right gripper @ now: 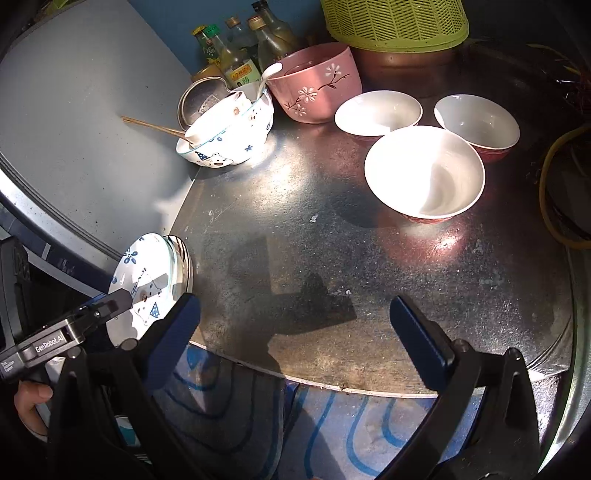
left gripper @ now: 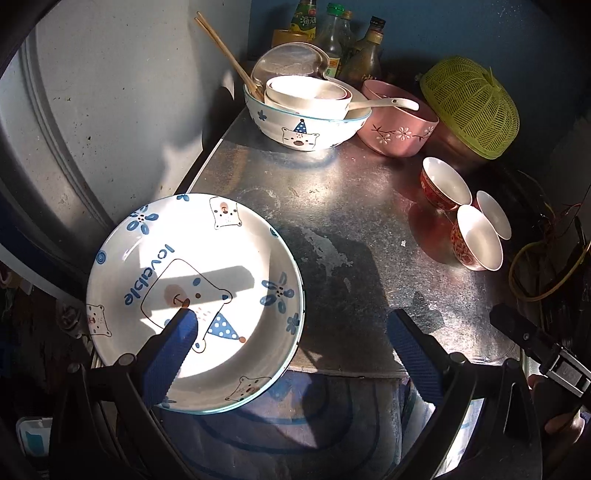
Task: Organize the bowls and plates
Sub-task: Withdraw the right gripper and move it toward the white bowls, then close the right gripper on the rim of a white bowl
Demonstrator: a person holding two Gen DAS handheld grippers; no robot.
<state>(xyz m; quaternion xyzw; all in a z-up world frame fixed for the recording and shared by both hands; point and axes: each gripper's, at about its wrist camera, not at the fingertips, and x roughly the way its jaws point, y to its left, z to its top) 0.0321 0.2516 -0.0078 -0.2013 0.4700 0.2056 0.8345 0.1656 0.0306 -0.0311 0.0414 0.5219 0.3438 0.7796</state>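
Nearest the left wrist camera, the left gripper (left gripper: 291,332) stands wide open with nothing between its blue-padded fingers; one finger (left gripper: 173,350) hangs over the bear-print plate (left gripper: 177,258), though contact cannot be told. The plate — white with blue flowers and the word "lovable" — sits at the near left corner of the metal tabletop (left gripper: 332,221), jutting past the edge. In the right wrist view the same plate (right gripper: 144,280) shows at the far left, with the left gripper's body in front of it and a hand (right gripper: 31,402) beneath.

The right gripper (right gripper: 295,332) is likewise spread wide and empty, hovering over the bare near part of the tabletop (right gripper: 295,240), its shadow on the metal.

Farther in, on the right, three small red bowls with white insides cluster together: one nearest (right gripper: 424,173), two behind it (right gripper: 378,110) (right gripper: 476,120).

At the back stands a large bear-print bowl (left gripper: 303,125) stacked with smaller white bowls, chopsticks (left gripper: 225,51) and a clear lid (left gripper: 288,62) — just beside it a pink flowered bowl (left gripper: 399,129) with a white spoon (left gripper: 388,103) across it. Behind them are sauce bottles (left gripper: 332,33); to the right, a green mesh basket (left gripper: 472,107) sits upside down.
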